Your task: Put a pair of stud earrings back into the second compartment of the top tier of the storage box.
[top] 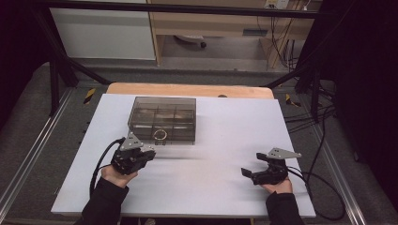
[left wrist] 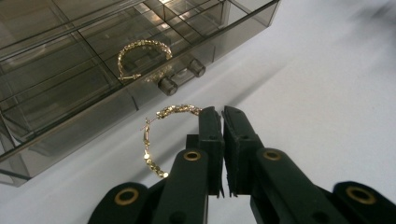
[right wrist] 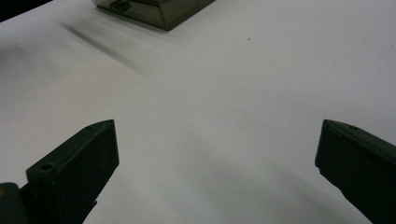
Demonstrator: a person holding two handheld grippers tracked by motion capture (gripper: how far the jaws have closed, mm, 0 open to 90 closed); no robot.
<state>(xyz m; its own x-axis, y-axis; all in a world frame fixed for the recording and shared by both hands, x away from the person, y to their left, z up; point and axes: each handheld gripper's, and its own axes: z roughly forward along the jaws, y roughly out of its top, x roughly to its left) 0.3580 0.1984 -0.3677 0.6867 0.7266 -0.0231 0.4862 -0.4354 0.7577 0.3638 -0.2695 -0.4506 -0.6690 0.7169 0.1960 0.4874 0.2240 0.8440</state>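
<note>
A person sits at a white bench point(top: 202, 187), forearms in dark sleeves coming in from the near edge, with a two-jaw tool in each hand. The left tool point(top: 149, 151) sits just in front of a smoky clear box point(top: 163, 119) that stands toward the far left of the bench. Seen from the left gripper view, its jaws are pressed almost together and pinch the rim of a gold hoop point(left wrist: 156, 140), which hangs out to the left of the jaws above the white surface, near the box's front wall but apart from it. The hoop is glittery, with a thin wire clasp at its upper left. The box point(left wrist: 70, 93) is split into compartments by clear walls, and two small round knobs point(left wrist: 180, 77) stick out from its front. A second hoop point(left wrist: 140, 58) of the same kind lies inside a front compartment just behind those knobs; from the high view it shows as a pale ring point(top: 160, 135) near the box's front edge. The right tool point(top: 245, 172) rests low over the bench at the near right, well apart from the box and the left tool. In the right gripper view its two black jaws stand wide apart with nothing between them, only bare white bench, and a corner of the box point(right wrist: 154, 9) at the top.
</note>
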